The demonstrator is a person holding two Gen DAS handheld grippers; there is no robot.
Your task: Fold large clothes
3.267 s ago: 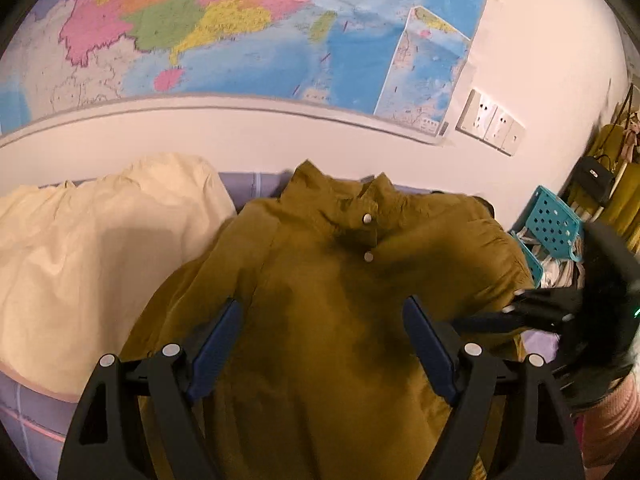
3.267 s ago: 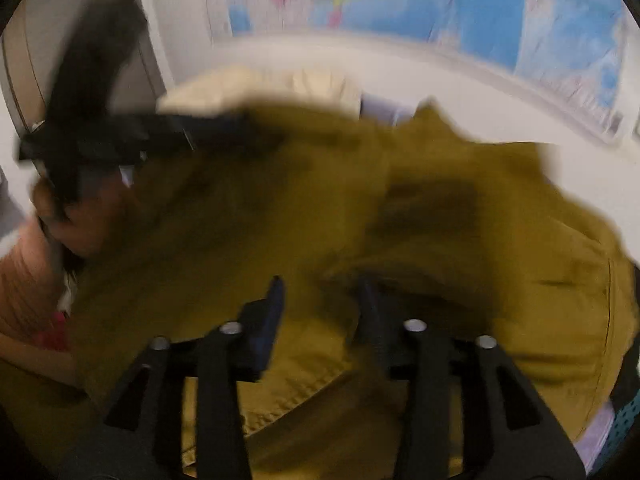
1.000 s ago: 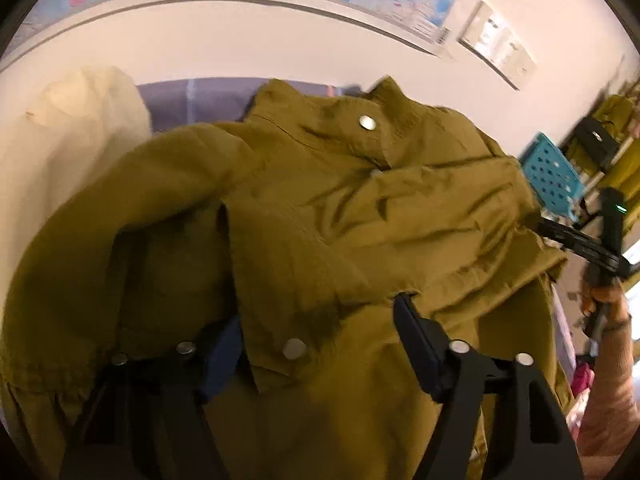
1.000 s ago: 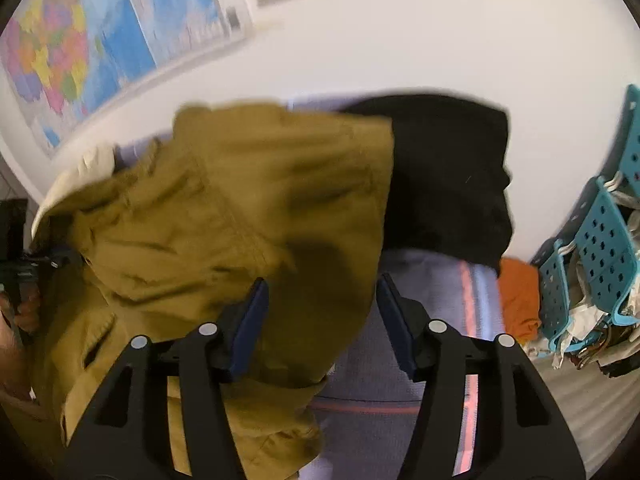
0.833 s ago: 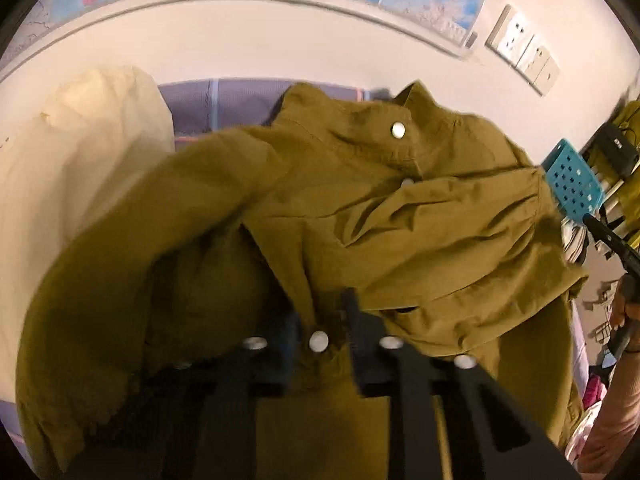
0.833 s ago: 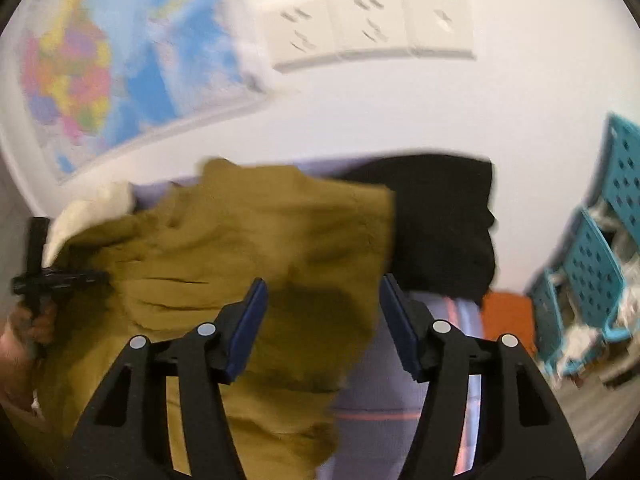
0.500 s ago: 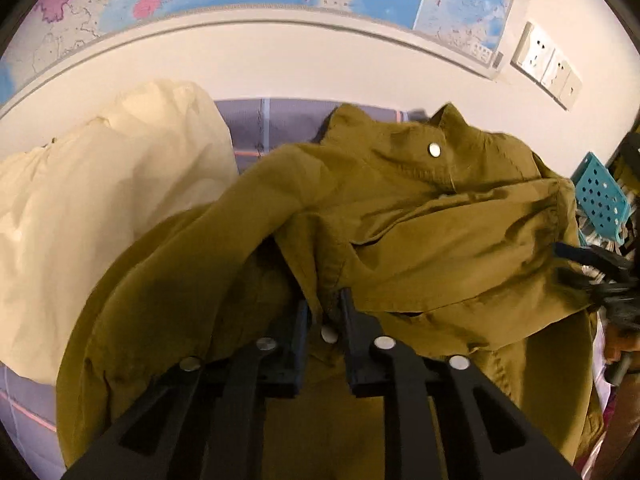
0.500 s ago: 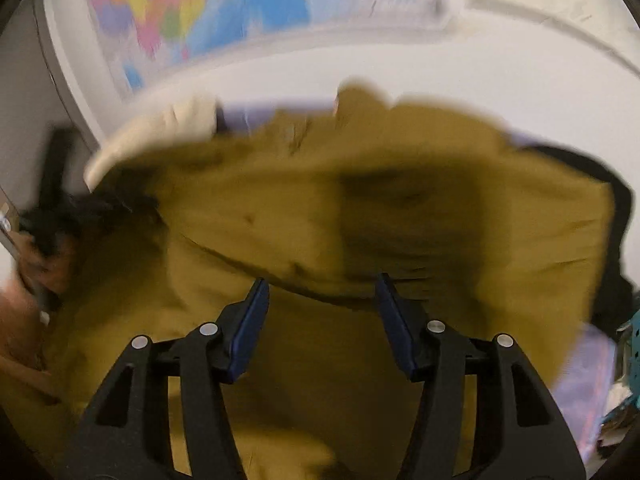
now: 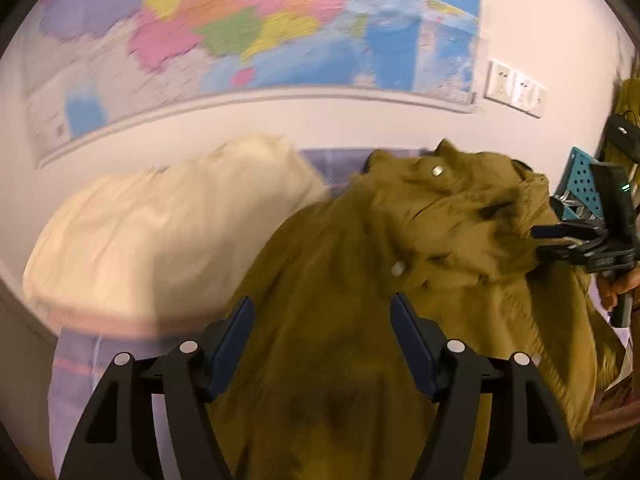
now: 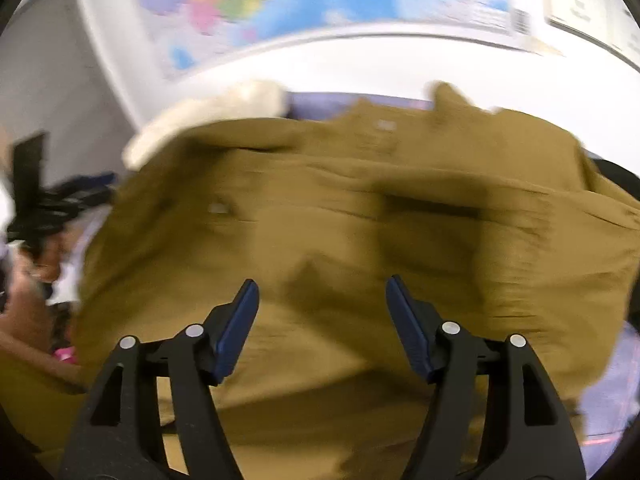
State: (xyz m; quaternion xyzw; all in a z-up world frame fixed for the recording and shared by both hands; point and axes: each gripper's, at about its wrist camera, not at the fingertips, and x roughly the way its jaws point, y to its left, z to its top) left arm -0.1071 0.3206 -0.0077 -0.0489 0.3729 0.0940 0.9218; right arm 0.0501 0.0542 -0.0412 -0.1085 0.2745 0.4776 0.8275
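An olive button-up shirt (image 9: 360, 280) lies crumpled on a lilac checked sheet (image 9: 336, 162), collar toward the wall. My left gripper (image 9: 321, 302) hovers over the shirt's near left part. Its jaws are opening and no cloth is between the blue pads. My right gripper (image 9: 538, 242) shows at the shirt's right shoulder. In the right wrist view the shirt (image 10: 360, 220) fills the middle, blurred. The right gripper (image 10: 322, 282) hangs above it, jaws opening with nothing pinched. The left gripper (image 10: 52, 200) appears at the far left edge, in a hand.
A cream garment (image 9: 168, 236) lies left of the shirt and reaches the wall. A black garment (image 10: 616, 176) peeks out at the shirt's far right. A map (image 9: 240, 28) and wall sockets (image 9: 514, 88) hang behind. Blue perforated chairs (image 9: 582, 186) stand at the right.
My left gripper was shut on the shirt's buttoned front edge; it has let go, opened wide and pulled back. The right wrist view swung from the black garment to over the shirt.
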